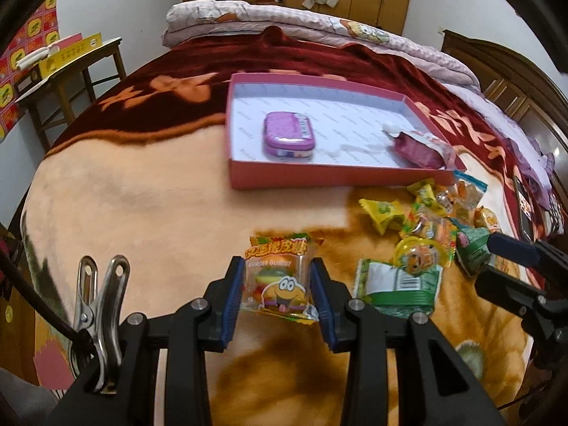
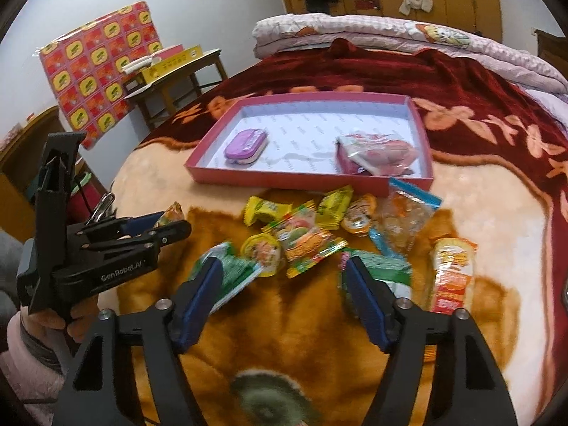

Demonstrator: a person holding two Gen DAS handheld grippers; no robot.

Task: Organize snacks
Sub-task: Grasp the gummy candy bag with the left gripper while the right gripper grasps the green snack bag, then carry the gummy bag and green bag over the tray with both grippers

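My left gripper (image 1: 277, 280) is shut on a burger gummy packet (image 1: 275, 277) and holds it above the blanket, short of the pink tray (image 1: 284, 177). The tray holds a purple tin (image 1: 287, 135) and a pink pouch (image 1: 419, 149). It also shows in the right wrist view (image 2: 284, 177), with the tin (image 2: 246, 145) and pouch (image 2: 376, 154). My right gripper (image 2: 284, 284) is open and empty above a pile of snacks (image 2: 309, 241). A green packet (image 2: 227, 273) lies by its left finger. The left gripper (image 2: 156, 227) shows at the left there.
The bed has an orange and dark red blanket (image 1: 124, 195). A folded quilt (image 1: 284, 17) lies at its far end. A wooden table (image 1: 71, 67) with a yellow box stands at the left. A phone (image 1: 523, 202) lies at the right. More snacks (image 1: 426, 220) lie below the tray.
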